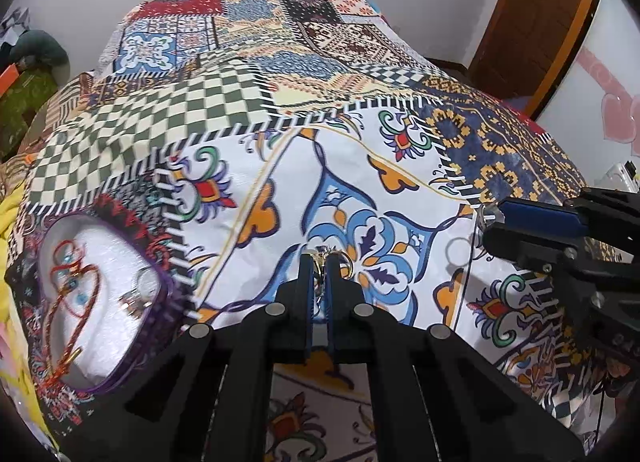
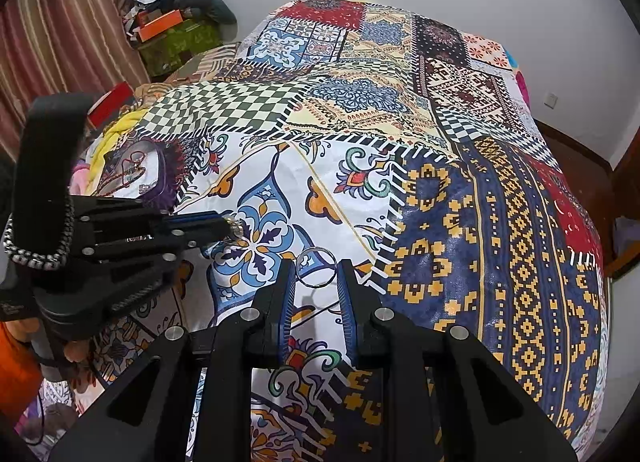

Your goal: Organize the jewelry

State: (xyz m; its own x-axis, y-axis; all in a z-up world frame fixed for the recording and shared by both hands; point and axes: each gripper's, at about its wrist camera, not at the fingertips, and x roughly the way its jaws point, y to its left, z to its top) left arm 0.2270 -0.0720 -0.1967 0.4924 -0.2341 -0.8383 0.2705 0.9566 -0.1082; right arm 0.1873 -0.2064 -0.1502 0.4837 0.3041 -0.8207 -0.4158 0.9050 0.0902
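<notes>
My left gripper (image 1: 319, 264) is shut on a small gold and silver jewelry piece (image 1: 320, 258), held just above the patterned bedspread (image 1: 280, 190). From the right wrist view the left gripper (image 2: 231, 227) shows that sparkly piece (image 2: 237, 229) at its tip. A silver ring (image 2: 316, 267) lies on the bedspread between the tips of my open right gripper (image 2: 316, 276). In the left wrist view the ring (image 1: 458, 252) sits just ahead of the right gripper (image 1: 490, 224). A purple-rimmed jewelry case (image 1: 168, 294) with white lining holds red cord bracelets (image 1: 76, 282) at the left.
The case (image 2: 164, 186) lies near the bed's left edge beside yellow cloth (image 2: 108, 138). Clothes and boxes (image 2: 172, 30) are piled by a striped curtain (image 2: 60, 22) at the back left. A wooden door (image 1: 536, 22) stands to the right, past the bed's edge.
</notes>
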